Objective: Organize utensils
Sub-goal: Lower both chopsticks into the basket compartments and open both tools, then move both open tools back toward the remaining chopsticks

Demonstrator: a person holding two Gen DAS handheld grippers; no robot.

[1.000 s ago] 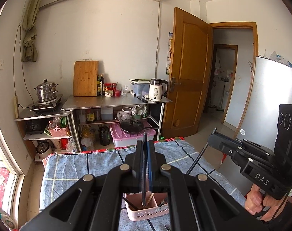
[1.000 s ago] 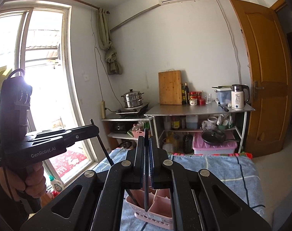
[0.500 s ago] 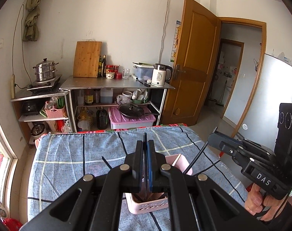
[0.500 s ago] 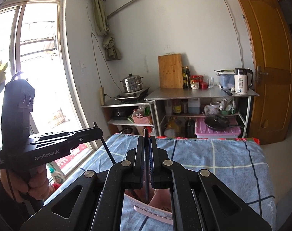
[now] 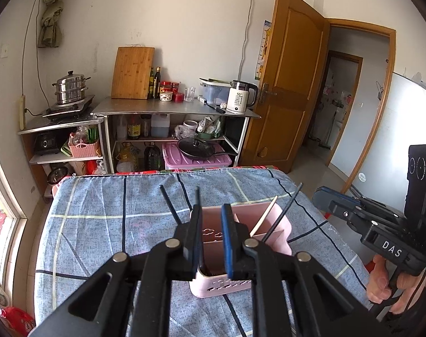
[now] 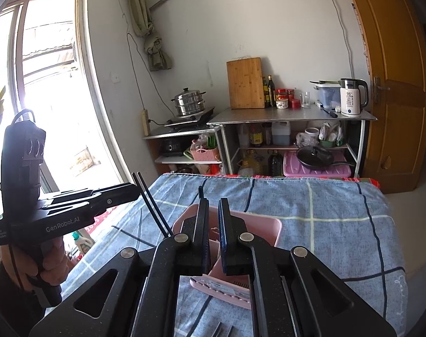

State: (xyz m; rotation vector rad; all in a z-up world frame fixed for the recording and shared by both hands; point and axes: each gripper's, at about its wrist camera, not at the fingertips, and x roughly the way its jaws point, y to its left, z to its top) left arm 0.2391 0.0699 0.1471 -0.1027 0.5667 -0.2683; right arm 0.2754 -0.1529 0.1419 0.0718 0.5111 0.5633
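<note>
Just now both jaws were opening, where a second before each had been clenched on a thin dark utensil. Left gripper [image 5: 211, 231] stood over the pink plastic utensil caddy with divided compartments [image 5: 274, 243], which sat on the worktop covered in blue checked cloth [image 5: 100, 224]. Nothing lay between its blue pads; a dark stick [image 5: 197, 195] rose just behind the left finger, and I could not tell whether it still touched the pad. Judged released into the near compartment.

Right gripper [image 6: 213, 233] was likewise parted over the same caddy [image 6: 269, 224], nothing pressed between the pads; a dark tip showed above its left finger there too. Both hands had come lower toward the caddy over that second.

Other contents: a pale chopstick [image 5: 265, 214] and a black chopstick [image 5: 286, 210] leaned in the far-right compartment; another black stick [image 5: 169, 203] leaned out at the left. In the right wrist view a pair of black chopsticks [image 6: 151, 205] slanted up beside the left gripper's body.

Reading: this drop looks done. At the bottom edge of the right view, dark fork-like tines [image 6: 224, 330] lay on the cloth, probably still to be sorted.
</note>
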